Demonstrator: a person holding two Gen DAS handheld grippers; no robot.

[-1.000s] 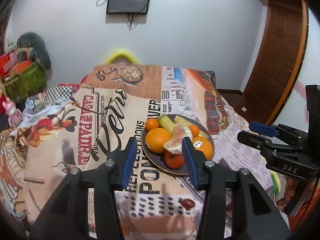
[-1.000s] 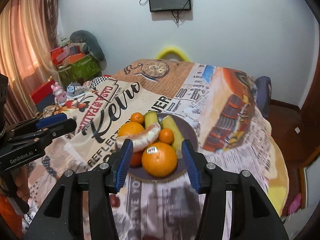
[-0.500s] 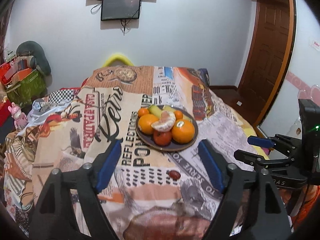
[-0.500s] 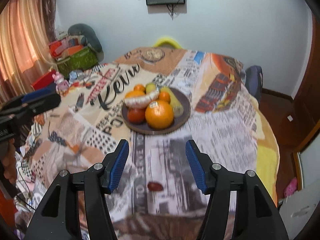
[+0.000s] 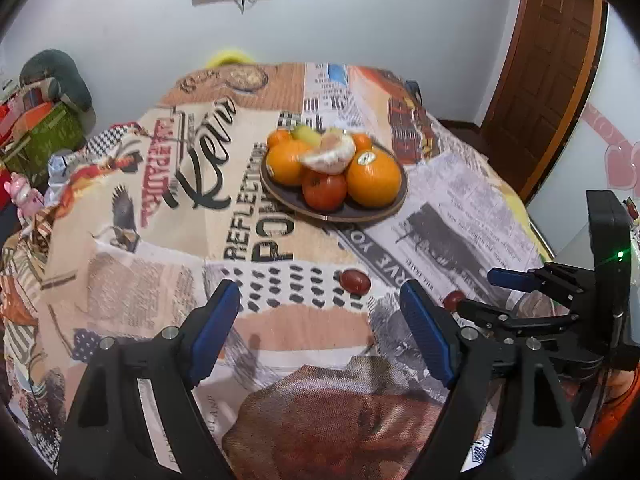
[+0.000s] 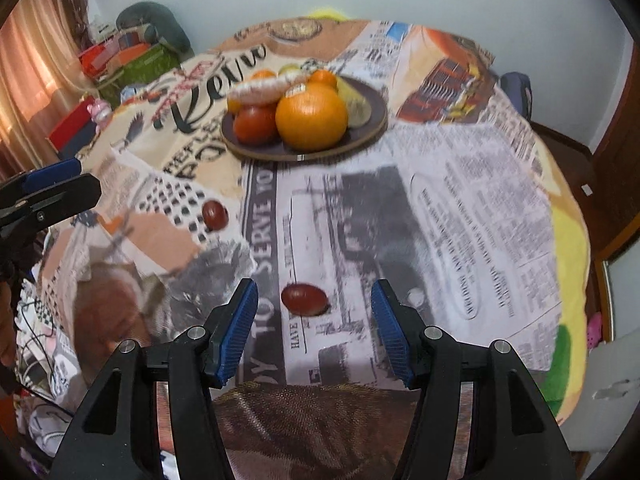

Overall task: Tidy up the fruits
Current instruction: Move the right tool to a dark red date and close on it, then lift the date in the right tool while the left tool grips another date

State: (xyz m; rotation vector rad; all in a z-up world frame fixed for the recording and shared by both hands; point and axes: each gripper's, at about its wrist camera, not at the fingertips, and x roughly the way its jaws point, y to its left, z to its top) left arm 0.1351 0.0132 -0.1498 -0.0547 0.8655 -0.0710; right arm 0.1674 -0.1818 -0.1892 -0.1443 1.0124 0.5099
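A dark plate (image 5: 288, 200) (image 6: 376, 114) piled with oranges, a red tomato (image 5: 324, 190) and a peeled mandarin (image 5: 330, 156) stands mid-table. Two small dark-red fruits lie loose on the cloth. One small fruit (image 5: 354, 281) (image 6: 215, 215) rests just beyond my left gripper (image 5: 316, 300), whose jaws stand wide open and empty. The other small fruit (image 6: 304, 299) (image 5: 452, 299) lies on the cloth between the fingertips of my right gripper (image 6: 314, 292), which is open, its pads not touching the fruit. Each gripper shows at the edge of the other's view.
A printed newspaper-style cloth (image 6: 460, 200) covers the round table. Boxes and toys (image 6: 120, 56) crowd the far left by a curtain. A wooden door (image 5: 552, 60) stands at the right. A white chair (image 6: 612, 392) sits past the table's right edge.
Both grippers pulled back from the plate and sank toward the cloth. The left jaws widened a lot, the right a little. The two loose red fruits came into view.
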